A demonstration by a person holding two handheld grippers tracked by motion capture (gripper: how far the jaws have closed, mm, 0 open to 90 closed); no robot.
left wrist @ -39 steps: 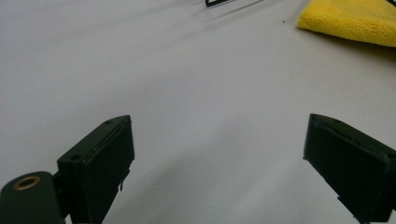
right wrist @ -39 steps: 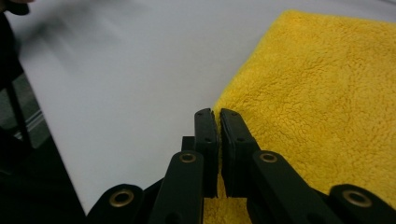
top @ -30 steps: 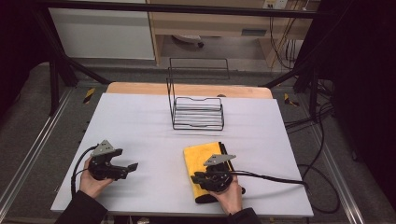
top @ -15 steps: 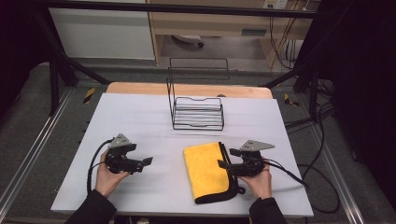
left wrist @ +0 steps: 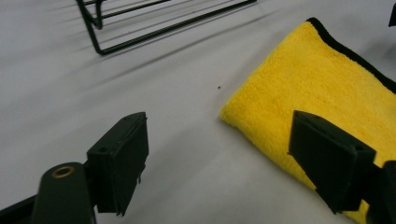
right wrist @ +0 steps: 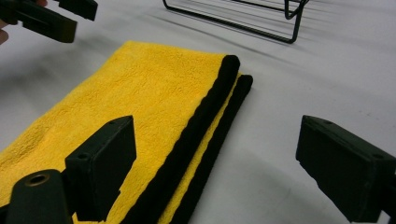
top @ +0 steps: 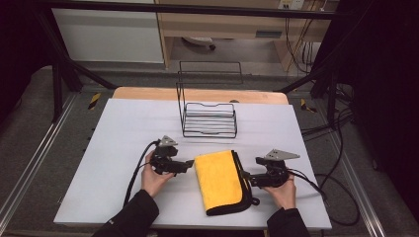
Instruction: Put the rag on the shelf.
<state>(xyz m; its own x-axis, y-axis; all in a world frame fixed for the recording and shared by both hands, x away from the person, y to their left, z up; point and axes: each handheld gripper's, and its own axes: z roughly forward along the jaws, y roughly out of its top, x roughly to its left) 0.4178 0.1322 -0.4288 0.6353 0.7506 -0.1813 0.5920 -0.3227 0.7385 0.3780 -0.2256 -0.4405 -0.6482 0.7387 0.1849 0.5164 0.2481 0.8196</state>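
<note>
The left gripper (top: 188, 164), matte black with blocky jaws, stands open just beside the cloth's left edge; its jaws have just been closing a little, with nothing between them. The right gripper (top: 248, 178) is open too, its jaws just widened and empty, at the cloth's right hem. Between them, low in the centre of the high view, lies the folded yellow microfibre cloth with black piping (top: 220, 178), flat on the white table (top: 123, 133). Its nap is fluffy, its two hems stacked. The folding looks done, though I cannot tell how many layers. Putting it away seemingly remains: the black wire rack (top: 208, 118) stands empty above.
</note>
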